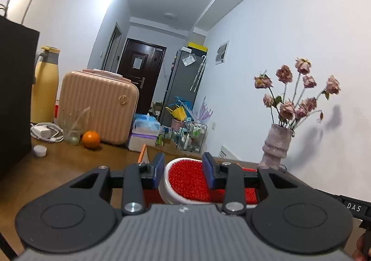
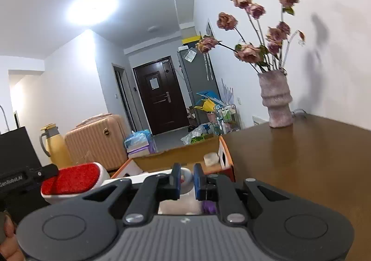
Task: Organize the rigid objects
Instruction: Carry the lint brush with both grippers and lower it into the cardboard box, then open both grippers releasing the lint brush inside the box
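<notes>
1. Brush (image 1: pixel 192 179), red-faced w/ white body, lower centre in our left view; long axis runs left-right.
2. Left gripper (image 1: pixel 183 168) clamps it.
3. Right gripper (image 2: pixel 185 177) narrowly open; grip unclear.

The left gripper (image 1: pixel 183 169) clamps a white lint brush (image 1: pixel 185 182) with a red pad above the wooden table (image 1: pixel 69 163), an orange (image 1: pixel 91 139) beyond

Both wrist views low over table (image 2: pixel 301 156) — facing door (image 1: pixel 139 68); sharing vase (image 1: pixel 277 145).
</notes>
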A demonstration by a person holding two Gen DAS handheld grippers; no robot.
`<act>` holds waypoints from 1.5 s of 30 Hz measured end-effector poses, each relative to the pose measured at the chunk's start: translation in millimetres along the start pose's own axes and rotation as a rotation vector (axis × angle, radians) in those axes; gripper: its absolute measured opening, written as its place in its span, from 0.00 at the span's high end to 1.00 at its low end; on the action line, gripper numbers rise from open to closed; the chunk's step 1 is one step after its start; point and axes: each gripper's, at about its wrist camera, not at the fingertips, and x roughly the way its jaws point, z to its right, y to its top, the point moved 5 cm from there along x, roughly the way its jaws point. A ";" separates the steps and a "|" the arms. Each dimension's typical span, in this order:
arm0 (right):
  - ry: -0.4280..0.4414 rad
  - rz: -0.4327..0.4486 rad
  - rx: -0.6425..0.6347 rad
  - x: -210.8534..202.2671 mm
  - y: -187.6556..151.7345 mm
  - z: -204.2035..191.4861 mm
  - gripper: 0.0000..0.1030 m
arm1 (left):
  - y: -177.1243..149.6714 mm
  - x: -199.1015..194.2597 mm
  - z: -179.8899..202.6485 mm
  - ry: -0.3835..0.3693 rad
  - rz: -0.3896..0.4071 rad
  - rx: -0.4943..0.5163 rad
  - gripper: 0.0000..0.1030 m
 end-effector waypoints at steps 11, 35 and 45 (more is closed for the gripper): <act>-0.009 -0.182 0.020 146.3 50.4 15.5 0.89 | 33.1 149.6 -22.5 0.025 -0.215 -0.068 0.66; -0.098 -0.853 -0.202 293.7 -41.7 13.1 0.91 | -40.8 277.8 -49.3 0.099 -0.779 0.079 0.56; -0.083 -0.799 -0.256 275.1 4.7 -5.6 0.77 | -13.4 263.5 -40.8 0.128 -0.833 0.130 0.37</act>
